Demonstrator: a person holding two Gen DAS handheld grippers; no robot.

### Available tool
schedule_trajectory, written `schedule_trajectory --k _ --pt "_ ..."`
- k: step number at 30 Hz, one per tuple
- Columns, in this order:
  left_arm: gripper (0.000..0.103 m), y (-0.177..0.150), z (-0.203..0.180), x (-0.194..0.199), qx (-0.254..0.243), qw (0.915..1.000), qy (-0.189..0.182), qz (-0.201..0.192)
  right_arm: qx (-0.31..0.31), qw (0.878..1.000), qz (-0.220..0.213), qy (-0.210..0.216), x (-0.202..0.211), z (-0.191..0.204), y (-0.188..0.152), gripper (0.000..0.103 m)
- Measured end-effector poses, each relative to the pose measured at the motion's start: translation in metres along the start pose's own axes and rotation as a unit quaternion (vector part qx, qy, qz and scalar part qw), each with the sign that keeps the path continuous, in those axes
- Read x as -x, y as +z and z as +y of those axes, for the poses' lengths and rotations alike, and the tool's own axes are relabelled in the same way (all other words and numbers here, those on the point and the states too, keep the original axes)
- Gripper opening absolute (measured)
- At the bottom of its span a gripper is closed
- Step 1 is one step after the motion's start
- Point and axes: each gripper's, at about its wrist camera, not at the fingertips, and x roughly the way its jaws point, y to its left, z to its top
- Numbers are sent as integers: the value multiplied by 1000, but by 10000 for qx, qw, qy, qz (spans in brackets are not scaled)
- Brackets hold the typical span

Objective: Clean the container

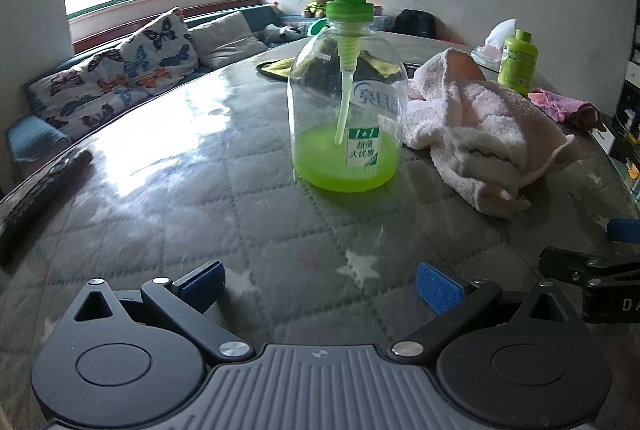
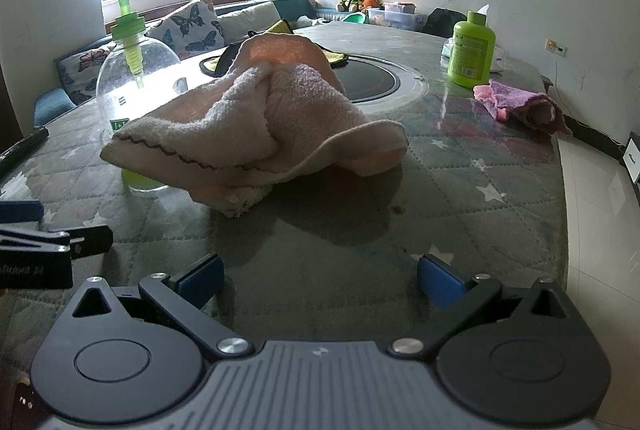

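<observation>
Nothing is cleaned yet, I think: the bottle (image 1: 346, 98) stands untouched in the worktop's (image 1: 160, 214) middle, with the towel (image 2: 256, 122) just beside it. The left gripper (image 1: 320, 284) and the right gripper (image 2: 320, 280) are both released and empty. The bottle's label reads "1+1"; the other writing is unclear.

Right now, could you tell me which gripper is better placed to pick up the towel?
Right. The right gripper faces the towel straight ahead, jaws open and empty. The left gripper faces the soap bottle, with the towel off to its right.
</observation>
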Motion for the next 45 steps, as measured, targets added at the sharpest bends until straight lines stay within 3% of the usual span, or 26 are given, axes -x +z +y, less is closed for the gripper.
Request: schedule_trajectory --k 45 --pt "103 3 2 -6 -27 10000 -62 -25 -57 10000 -9 -32 -9 -1 7 103"
